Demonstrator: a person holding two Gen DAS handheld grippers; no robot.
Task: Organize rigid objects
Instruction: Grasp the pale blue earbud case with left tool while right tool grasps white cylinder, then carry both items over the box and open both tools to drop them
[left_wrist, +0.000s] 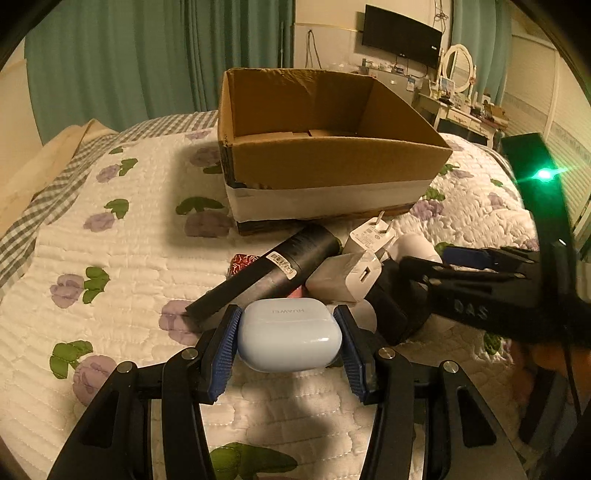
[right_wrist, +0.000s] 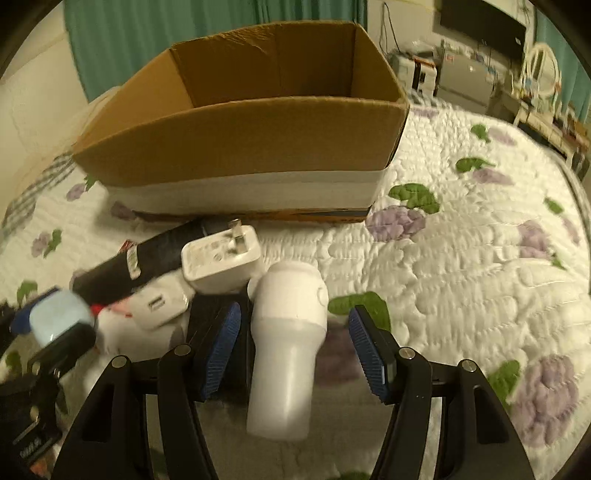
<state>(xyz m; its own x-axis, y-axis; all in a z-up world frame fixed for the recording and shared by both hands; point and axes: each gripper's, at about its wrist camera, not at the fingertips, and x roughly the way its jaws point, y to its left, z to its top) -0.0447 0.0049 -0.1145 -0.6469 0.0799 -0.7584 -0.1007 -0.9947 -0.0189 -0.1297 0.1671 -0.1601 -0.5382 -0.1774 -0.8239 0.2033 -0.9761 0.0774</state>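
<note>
My left gripper (left_wrist: 287, 325) is shut on a pale blue earbud case (left_wrist: 289, 339), held just above the quilt; it also shows in the right wrist view (right_wrist: 59, 319). Behind it lie a black tube (left_wrist: 269, 269), two white chargers (left_wrist: 347, 277) (left_wrist: 369, 238) and a black block (left_wrist: 391, 306). My right gripper (right_wrist: 294, 325) is open around a white handheld device (right_wrist: 286, 354), its pads apart from it on both sides. The open cardboard box (left_wrist: 332, 162) stands behind the pile, also in the right wrist view (right_wrist: 251, 147).
The objects lie on a flowered white quilt (right_wrist: 461, 258) on a bed. Green curtains hang behind. A dresser with a mirror (left_wrist: 458, 70) and a wall screen (left_wrist: 400, 37) stand at the far right. A small red patterned item (left_wrist: 242, 262) peeks from under the tube.
</note>
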